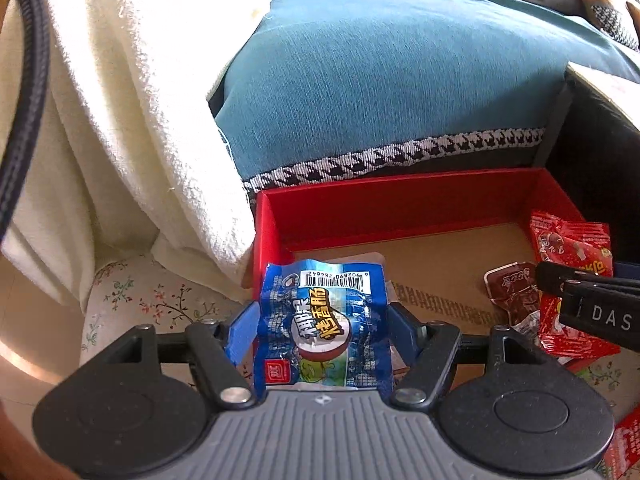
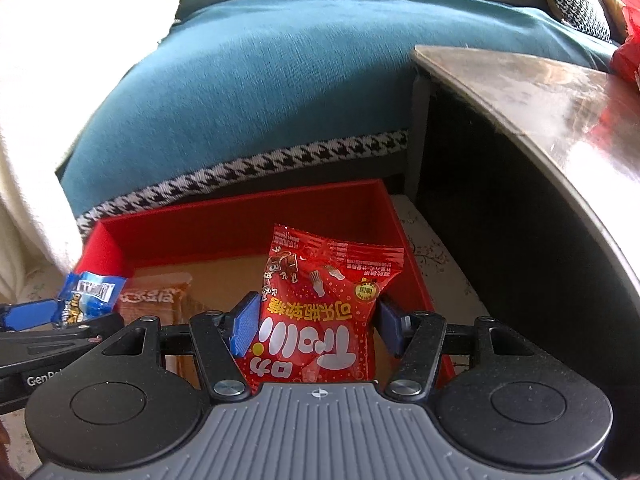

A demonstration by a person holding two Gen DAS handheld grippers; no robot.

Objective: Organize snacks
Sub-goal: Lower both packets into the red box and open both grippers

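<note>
**tidybot_fan:** Blue pads on the left gripper (image 1: 320, 320) are clamped on a blue snack packet (image 1: 322, 320), lower middle of its frame, hanging over the near left corner of the red box (image 1: 400, 196). The right gripper (image 2: 316, 320) pinches a red gummy bag (image 2: 320, 312) above the box's right half.

**snackstacker:** So how far along?

**tidybot_fan:** Partway, I'd guess. A brownish packet (image 2: 154, 294) already lies on the cardboard floor of the box, left of centre in the right view. Both held packs aren't dropped in yet, and more red wrappers (image 1: 624, 444) sit at the lower right edge of the left view, apparently outside the box.
</note>
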